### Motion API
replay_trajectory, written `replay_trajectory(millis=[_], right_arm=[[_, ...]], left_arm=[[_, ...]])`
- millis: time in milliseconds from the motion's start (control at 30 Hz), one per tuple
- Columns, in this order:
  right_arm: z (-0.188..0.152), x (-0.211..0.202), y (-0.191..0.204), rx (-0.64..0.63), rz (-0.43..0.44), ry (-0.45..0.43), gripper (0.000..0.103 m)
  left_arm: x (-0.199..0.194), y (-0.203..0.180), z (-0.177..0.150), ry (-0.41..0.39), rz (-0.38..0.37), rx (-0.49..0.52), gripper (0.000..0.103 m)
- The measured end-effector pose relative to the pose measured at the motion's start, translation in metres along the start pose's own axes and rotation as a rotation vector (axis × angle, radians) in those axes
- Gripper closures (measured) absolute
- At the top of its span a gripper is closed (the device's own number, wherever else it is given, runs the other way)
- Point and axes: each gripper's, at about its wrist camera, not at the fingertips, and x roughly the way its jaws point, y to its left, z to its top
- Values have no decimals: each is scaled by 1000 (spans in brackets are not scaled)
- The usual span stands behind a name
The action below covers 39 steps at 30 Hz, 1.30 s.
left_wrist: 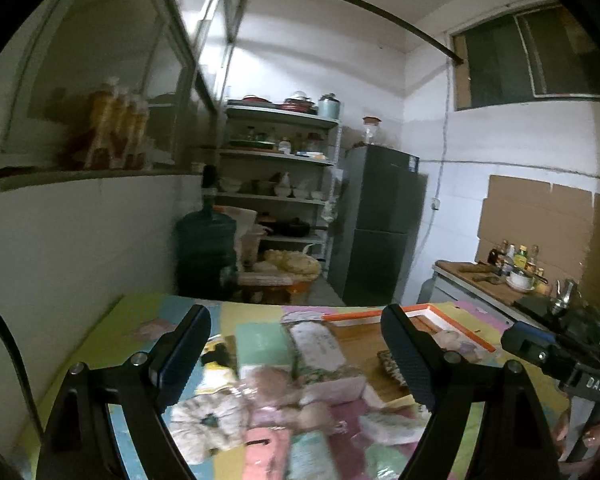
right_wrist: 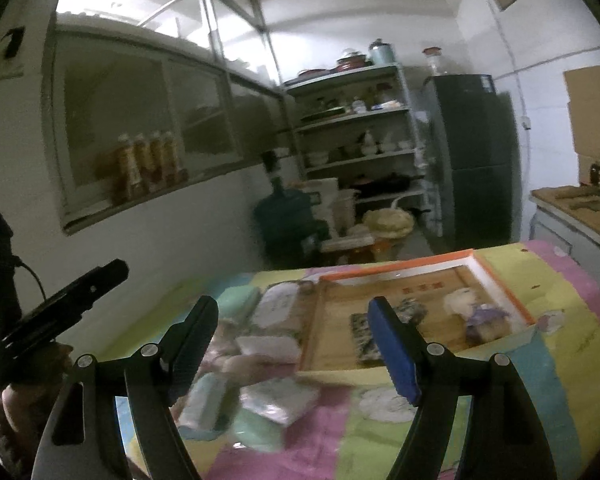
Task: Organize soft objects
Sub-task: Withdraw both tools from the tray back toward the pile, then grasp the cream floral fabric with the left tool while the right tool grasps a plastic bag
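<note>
Table (right_wrist: 572, 344), patchwork cover in yellow, pink, green and blue: fills the lower half of both views.

Tray (right_wrist: 496, 276), wooden floor, orange-and-white rim: at 1 o'clock from the right gripper, long axis running left to right. Two small soft toys and a dark patterned piece lie in it, blurred.

Soft packets (left_wrist: 284, 392), heaped loose on the cover just left of the tray, at 12 o'clock between the left gripper's fingers; probably tissue packs and cloth, axes mixed.

Left gripper (left_wrist: 296, 364): jaws spread wide, nothing held or touched.

Right gripper (right_wrist: 296, 352): jaws spread wide, nothing held.
</note>
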Motion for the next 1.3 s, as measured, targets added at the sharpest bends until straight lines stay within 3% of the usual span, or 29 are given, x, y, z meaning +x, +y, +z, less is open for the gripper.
replay_trajectory(millis=[467, 733, 900, 1167, 1300], right_arm=[[-23, 27, 60, -38, 105, 66, 25], [-33, 53, 80, -48, 136, 124, 25], [-37, 66, 85, -64, 137, 151, 25], [-36, 88, 91, -77, 144, 183, 25], [-35, 96, 93, -79, 152, 192, 25]], left_arm=[[-11, 69, -25, 17, 68, -66, 16], [34, 108, -62, 199, 99, -172, 16], [69, 114, -84, 320, 131, -164, 26], [109, 117, -102, 477, 155, -135, 31], [117, 119, -108, 533, 126, -154, 35]])
